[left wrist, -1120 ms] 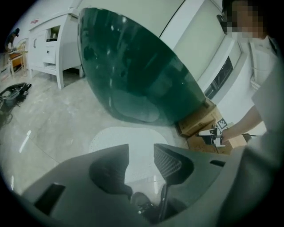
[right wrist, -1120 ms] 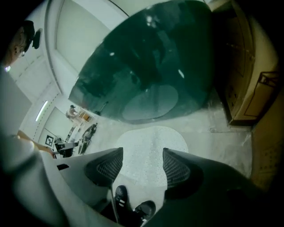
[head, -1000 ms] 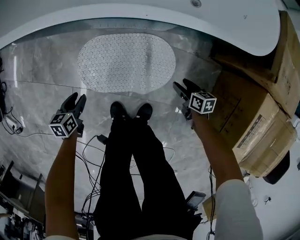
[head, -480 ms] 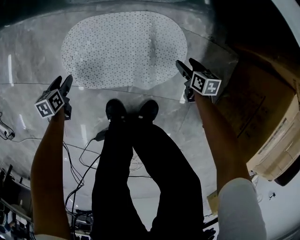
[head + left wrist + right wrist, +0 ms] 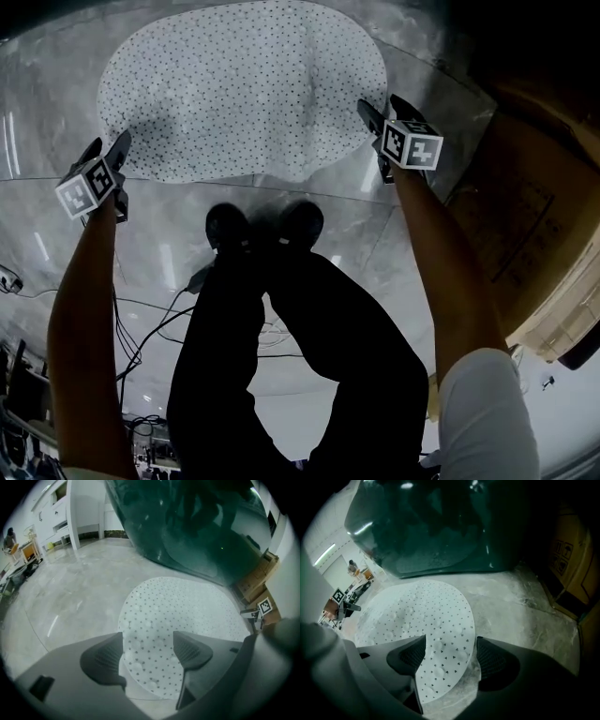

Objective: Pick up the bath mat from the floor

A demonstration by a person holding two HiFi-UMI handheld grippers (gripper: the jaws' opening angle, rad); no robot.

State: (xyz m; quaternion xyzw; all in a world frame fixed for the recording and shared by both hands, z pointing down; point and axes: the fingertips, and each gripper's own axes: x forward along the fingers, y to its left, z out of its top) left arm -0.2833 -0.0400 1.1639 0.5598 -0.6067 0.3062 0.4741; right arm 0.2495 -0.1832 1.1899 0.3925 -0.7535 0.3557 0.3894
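The bath mat [image 5: 244, 89] is a white oval with small dark dots, lying flat on the grey marble floor. My left gripper [image 5: 108, 148] hovers at its left end and my right gripper [image 5: 380, 105] at its right end, both pointing steeply down. In the left gripper view the mat [image 5: 178, 616] shows through the gap of the left gripper [image 5: 147, 644]. In the right gripper view the mat's [image 5: 417, 616] edge shows between the spread jaws of the right gripper [image 5: 450, 648]. Both pairs of jaws have just been opening, and neither pair presses on anything.
A dark bathtub [image 5: 197, 527] curves just behind the mat. Cardboard boxes [image 5: 534, 234] stand close on the right. The person's shoes [image 5: 230, 225] are planted at the mat's near edge. Cables [image 5: 150, 319] trail over the floor at the left behind the legs.
Both grippers have dropped toward the floor and moved out to the mat's two ends. The mat now looms larger in the head view, and both pairs of jaws stand wider apart.
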